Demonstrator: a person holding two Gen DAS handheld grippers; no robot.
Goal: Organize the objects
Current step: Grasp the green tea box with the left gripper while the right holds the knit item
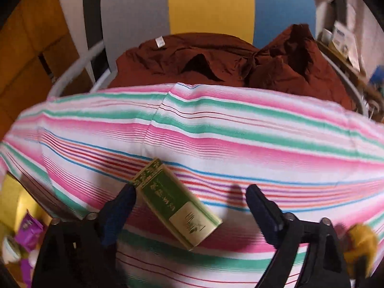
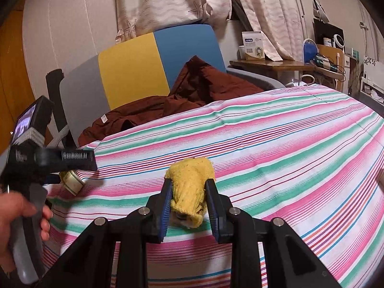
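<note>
Left jaws: we see the left gripper (image 1: pixel 189 192) standing wide, with the green box (image 1: pixel 178 202) lying slantwise between the jaws on the striped sheet (image 1: pixel 240 129). Its upper corner is at the tip of the left finger (image 1: pixel 124 196); the right finger is well apart from it.
Right jaws: our right gripper (image 2: pixel 188 187) is clamped narrow on a yellow cloth (image 2: pixel 189 182), whose top bulges out beyond the fingertips.
Left of the right jaws: we see a hand (image 2: pixel 14 218) gripping the left tool, with the box poking out under it.
Ahead of both jaws: bare striped sheet, nothing in the way.
Beyond the sheet: a crumpled brown garment (image 1: pixel 216 60).
Farther still: a grey, yellow and blue headboard (image 2: pixel 144 67).
Far right: a wooden side table (image 2: pixel 276 64) carrying a white carton (image 2: pixel 252 45), with curtains (image 2: pixel 172 0) above.
</note>
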